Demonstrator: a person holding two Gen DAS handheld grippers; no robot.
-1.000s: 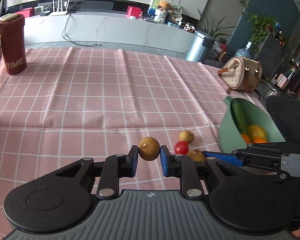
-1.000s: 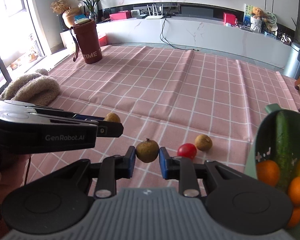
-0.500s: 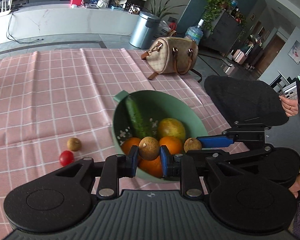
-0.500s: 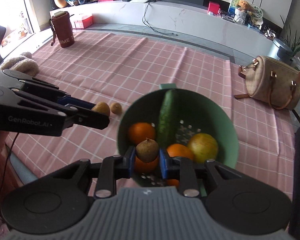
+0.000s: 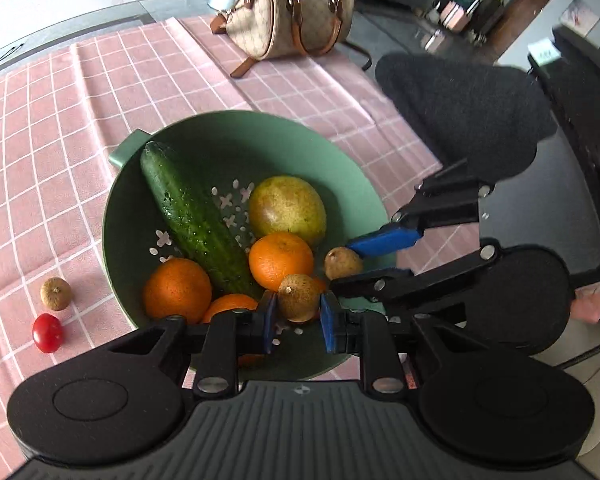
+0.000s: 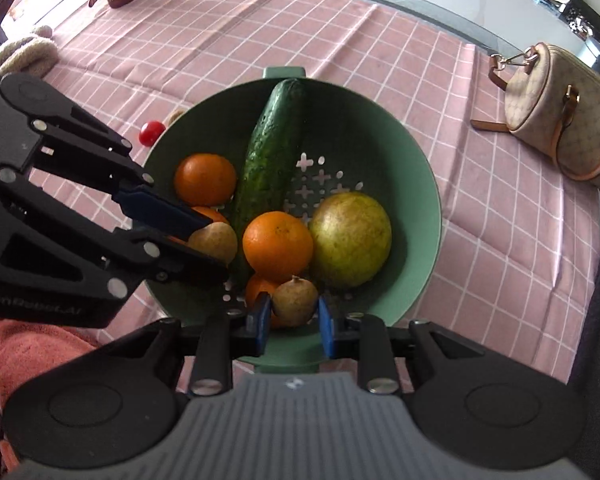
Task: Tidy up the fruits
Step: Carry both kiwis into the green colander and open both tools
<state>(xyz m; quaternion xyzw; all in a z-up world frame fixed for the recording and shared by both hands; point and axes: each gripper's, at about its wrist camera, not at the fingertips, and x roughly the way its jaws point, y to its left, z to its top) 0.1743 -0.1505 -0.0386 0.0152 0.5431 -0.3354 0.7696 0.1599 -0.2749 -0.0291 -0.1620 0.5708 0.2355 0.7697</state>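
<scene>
Both tongs over the green colander (image 5: pixel 140 152), each closed on one brown longan: left tongs (image 5: pixel 299 322) holding a longan (image 5: pixel 299 297), right tongs (image 6: pixel 295 320) holding another longan (image 6: pixel 295 300). Already in the colander: cucumber (image 5: pixel 192 216), oranges, a yellow-green fruit (image 5: pixel 287 210). Left on the desk (image 5: pixel 40 140): one loose longan (image 5: pixel 55 293), one cherry tomato (image 5: pixel 47 332). Task judged near completion

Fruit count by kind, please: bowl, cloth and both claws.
Cucumber: 1
Oranges: 4, two partly hidden
Yellow-green fruit: 1
Longans: 3, one in left claw, one in right claw, one on cloth
Cherry tomato: 1
Total: 10
</scene>
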